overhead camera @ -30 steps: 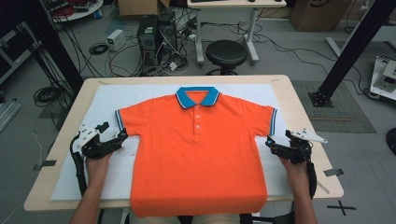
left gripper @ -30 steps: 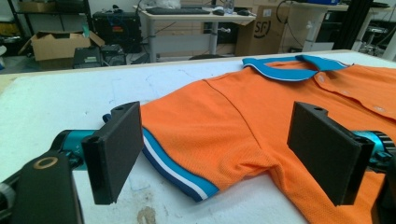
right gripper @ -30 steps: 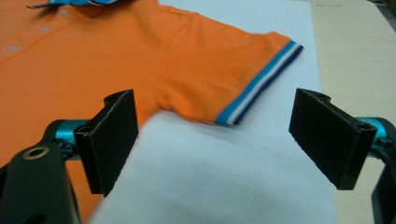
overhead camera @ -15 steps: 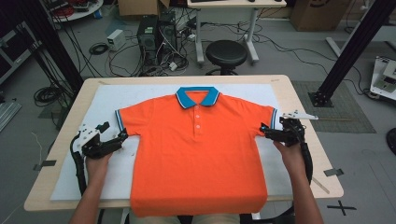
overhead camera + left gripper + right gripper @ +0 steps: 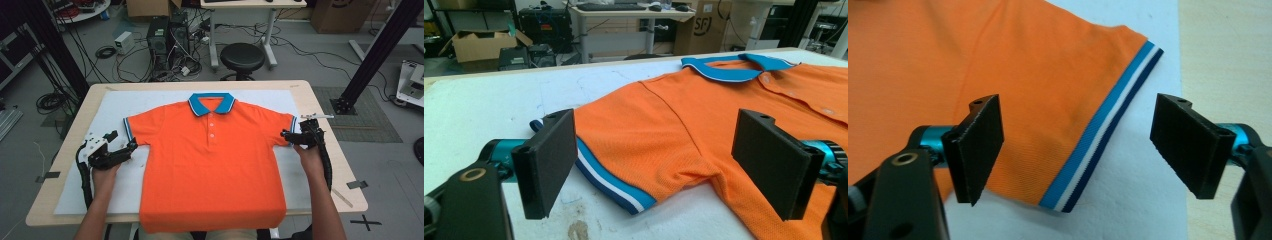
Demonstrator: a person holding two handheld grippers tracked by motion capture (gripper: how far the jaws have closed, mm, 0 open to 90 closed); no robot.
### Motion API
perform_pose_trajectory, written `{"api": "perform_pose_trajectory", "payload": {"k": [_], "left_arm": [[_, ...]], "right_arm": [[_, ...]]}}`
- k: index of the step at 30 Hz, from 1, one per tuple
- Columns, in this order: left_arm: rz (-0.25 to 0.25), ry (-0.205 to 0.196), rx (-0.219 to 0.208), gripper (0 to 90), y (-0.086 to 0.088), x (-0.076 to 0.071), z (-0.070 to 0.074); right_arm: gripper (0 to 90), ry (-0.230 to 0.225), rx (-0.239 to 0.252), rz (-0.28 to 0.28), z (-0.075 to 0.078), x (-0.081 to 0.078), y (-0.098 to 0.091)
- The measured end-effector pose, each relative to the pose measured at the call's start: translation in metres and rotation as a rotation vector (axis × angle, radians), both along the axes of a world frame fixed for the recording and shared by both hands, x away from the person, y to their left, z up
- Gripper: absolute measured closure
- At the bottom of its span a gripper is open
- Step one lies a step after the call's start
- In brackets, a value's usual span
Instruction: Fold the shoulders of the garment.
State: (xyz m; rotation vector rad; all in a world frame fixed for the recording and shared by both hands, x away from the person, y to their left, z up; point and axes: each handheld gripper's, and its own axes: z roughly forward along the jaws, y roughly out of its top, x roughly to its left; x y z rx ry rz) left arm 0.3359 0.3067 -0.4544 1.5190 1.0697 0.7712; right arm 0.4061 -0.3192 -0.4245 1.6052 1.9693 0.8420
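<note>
polo shirt [image 5: 212, 165] | hem cut off past table [image 5: 320, 165] front edge

My grippers [image 5: 659, 165] have black jaws on teal fittings. Black cables trail from them. My forearms [image 5: 102, 200] are bare.

A grey floor [image 5: 120, 65] fills the upper part of the high view, strewn with black cables [image 5: 105, 51]. A round black stool [image 5: 242, 57] stands at top centre before a white desk [image 5: 240, 6]. Computer towers [image 5: 167, 35] sit upper left; a cardboard box [image 5: 330, 15] sits upper right.
</note>
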Motion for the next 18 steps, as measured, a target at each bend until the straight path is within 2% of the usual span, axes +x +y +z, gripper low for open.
{"api": "perform_pose_trajectory", "payload": {"k": [4, 6, 7, 11, 13, 17, 18], "left_arm": [[0.001, 0.001, -0.002, 18.4, 0.000, 0.000, 0.000], [0.000, 0.002, -0.002, 18.4, 0.000, 0.000, 0.000], [0.001, 0.002, -0.002, 18.4, 0.000, 0.000, 0.000], [-0.001, 0.003, 0.002, 18.4, 0.000, 0.000, 0.000], [-0.002, 0.003, 0.002, 18.4, 0.000, 0.000, 0.000], [-0.002, 0.002, 0.007, 18.4, 0.000, 0.000, 0.000], [-0.001, 0.004, 0.005, 18.4, -0.001, 0.000, 0.000]], "right_arm": [[26.5, 0.037, -0.015, -0.034, -0.006, 0.006, -0.003], [27.2, 0.041, -0.021, -0.042, -0.008, 0.008, -0.003], [32.4, 0.051, -0.031, -0.051, -0.009, 0.009, -0.003], [38.3, 0.070, -0.039, -0.047, -0.013, 0.012, -0.004], [43.2, 0.100, -0.044, -0.053, -0.016, 0.014, -0.003], [48.0, 0.100, -0.036, -0.050, -0.017, 0.015, -0.002], [53.4, 0.099, -0.034, -0.036, -0.017, 0.015, 0.000]]}}
